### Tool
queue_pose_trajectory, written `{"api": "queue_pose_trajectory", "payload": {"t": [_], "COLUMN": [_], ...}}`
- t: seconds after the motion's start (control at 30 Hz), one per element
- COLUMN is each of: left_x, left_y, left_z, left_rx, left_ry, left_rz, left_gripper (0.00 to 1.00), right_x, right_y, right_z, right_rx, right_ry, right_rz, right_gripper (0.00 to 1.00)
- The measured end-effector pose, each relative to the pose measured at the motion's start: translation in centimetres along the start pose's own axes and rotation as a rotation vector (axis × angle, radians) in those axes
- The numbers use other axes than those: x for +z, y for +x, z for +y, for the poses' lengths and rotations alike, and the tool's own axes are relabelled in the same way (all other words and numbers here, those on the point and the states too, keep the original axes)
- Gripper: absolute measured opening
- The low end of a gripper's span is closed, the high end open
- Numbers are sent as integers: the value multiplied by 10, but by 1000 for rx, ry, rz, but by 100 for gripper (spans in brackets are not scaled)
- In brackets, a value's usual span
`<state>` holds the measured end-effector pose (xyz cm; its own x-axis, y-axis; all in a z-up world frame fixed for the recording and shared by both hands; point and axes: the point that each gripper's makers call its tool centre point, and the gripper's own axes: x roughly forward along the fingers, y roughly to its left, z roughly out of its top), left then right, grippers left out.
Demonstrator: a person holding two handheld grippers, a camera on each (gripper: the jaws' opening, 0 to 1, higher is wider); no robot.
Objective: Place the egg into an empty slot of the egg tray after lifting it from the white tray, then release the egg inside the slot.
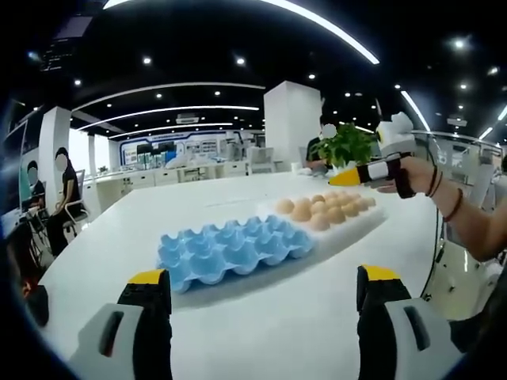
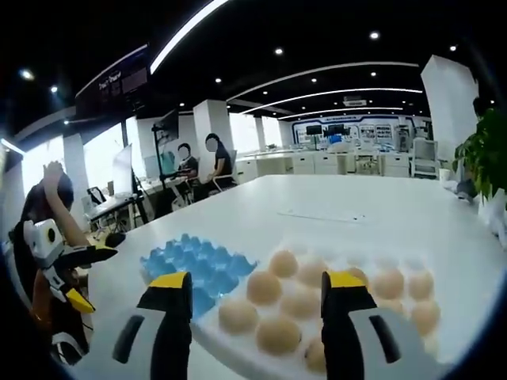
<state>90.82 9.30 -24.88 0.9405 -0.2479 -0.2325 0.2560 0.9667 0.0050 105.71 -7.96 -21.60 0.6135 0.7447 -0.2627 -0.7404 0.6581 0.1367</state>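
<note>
Left gripper (image 1: 261, 289): held low over the near edge of the desk (image 1: 317, 317), pointing across at the trays; fingers spread wide, nothing between them.
Right gripper (image 2: 255, 297): held over the near corner of the white tray (image 2: 238, 348), above the eggs; fingers released, not touching any egg.
Right hand (image 1: 416, 176): seen from the left gripper view, raised beyond the white tray's far end, wrist wearing dark bands, gripper tip aimed toward the eggs.
Eggs (image 2: 279, 332): brown, all lying in the white tray, none lifted.
Egg tray (image 1: 230, 249): blue, every visible slot vacant, lying flat on the desk, touching the white tray's side.
Left gripper view: potted plant (image 1: 344, 146) behind the trays; seated person (image 1: 63, 194) at far left.
Right gripper view: the other gripper (image 2: 67, 265) at left edge, off the desk; two people (image 2: 202, 166) seated at a distant desk.
</note>
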Motion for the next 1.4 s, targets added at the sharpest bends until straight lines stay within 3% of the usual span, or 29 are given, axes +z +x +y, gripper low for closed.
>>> {"api": "queue_pose_trajectory", "payload": {"t": [0.4, 0.8, 0.97, 1.2, 1.3, 1.4], "left_x": [0, -5, -5, -5, -5, -5], "left_y": [0, 0, -2, -4, -6, -7], "left_z": [1, -4, -3, -5, -4, -3], "left_rx": [2, -5, 2, -6, -10, -8], "left_ry": [2, 6, 8, 10, -3, -6], "left_rz": [3, 17, 16, 17, 11, 8], "left_gripper": [99, 99, 98, 98, 98, 98], "right_x": [3, 9, 5, 0, -3, -8], "right_y": [25, 46, 58, 72, 77, 81], "right_z": [-10, -26, -32, -27, -26, -30], "right_rx": [8, -41, -85, -54, -32, -52], "right_ry": [15, 27, -58, -21, 38, 15], "right_rz": [15, -4, 27, 38, 45, 64], "right_gripper": [64, 50, 46, 45, 45, 45]}}
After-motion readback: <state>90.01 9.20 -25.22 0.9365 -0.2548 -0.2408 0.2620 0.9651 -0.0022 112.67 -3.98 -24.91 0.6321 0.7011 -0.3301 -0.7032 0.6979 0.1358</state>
